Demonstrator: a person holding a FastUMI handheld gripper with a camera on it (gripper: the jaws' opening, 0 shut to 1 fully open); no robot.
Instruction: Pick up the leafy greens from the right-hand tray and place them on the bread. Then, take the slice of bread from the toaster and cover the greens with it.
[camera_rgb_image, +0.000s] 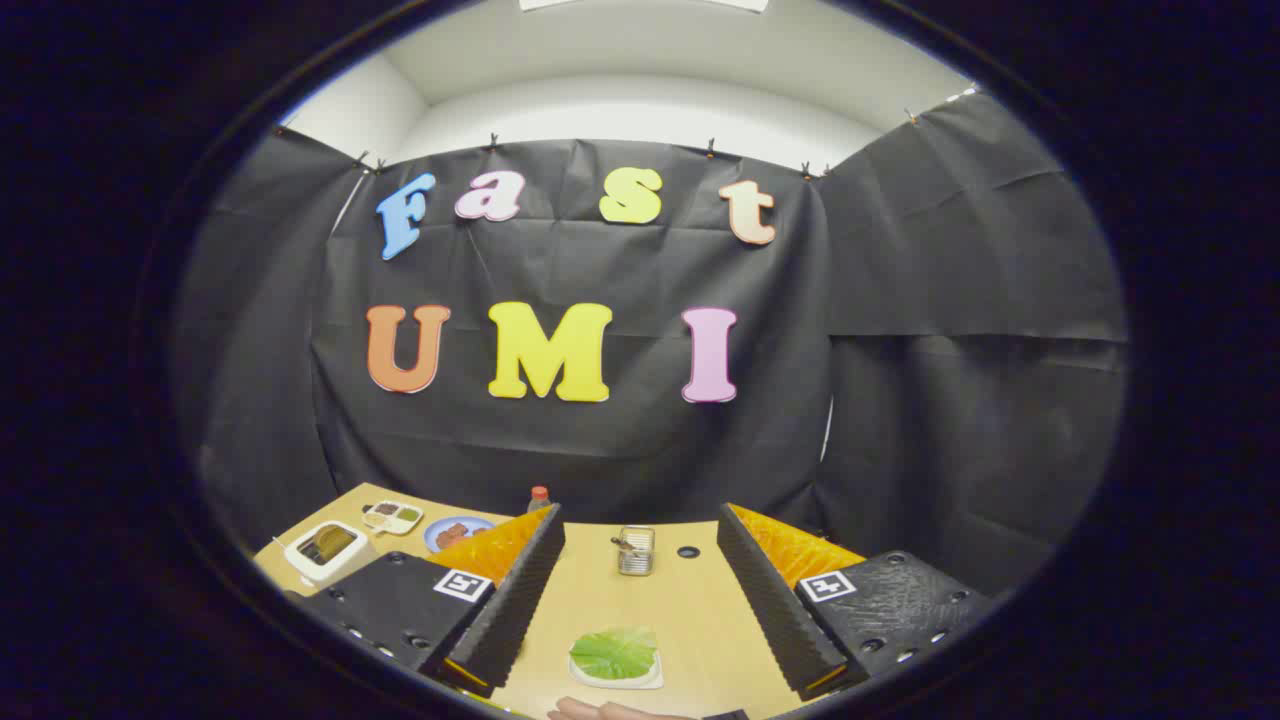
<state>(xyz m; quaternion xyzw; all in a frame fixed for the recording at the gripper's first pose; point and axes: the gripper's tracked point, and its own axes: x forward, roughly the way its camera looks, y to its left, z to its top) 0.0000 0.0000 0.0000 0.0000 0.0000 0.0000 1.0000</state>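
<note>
Nearest the camera, a person's hand (600, 710) lies at the near edge of the wooden surface (690, 610), just behind the tool (640, 600), whose two black ribbed fingers (510, 610) stand wide apart and hold nothing. Between those fingers, close to the near edge, a small white tray (616, 674) carries the leafy greens (613, 652), a flat green leaf lying on top of it; neither finger touches the leaf or the tray. Further ahead, still between the fingers and toward the far edge of the surface, a small metal holder (635, 550) stands upright, with a dark round hole (688, 551) in the surface just beside it. Beyond the tip of the left finger, at the far edge, a bottle with a red cap (539, 498) stands. Out toward the far left corner sits a white toaster (325, 548) with a slice of bread (327, 543) showing in its slot; near it lie a blue plate (458, 531) with something brown on it, too small to tell what, and a white divided dish (392, 516) with small portions in its compartments. Black cloth hangs behind the surface as the booth's wall.
</note>
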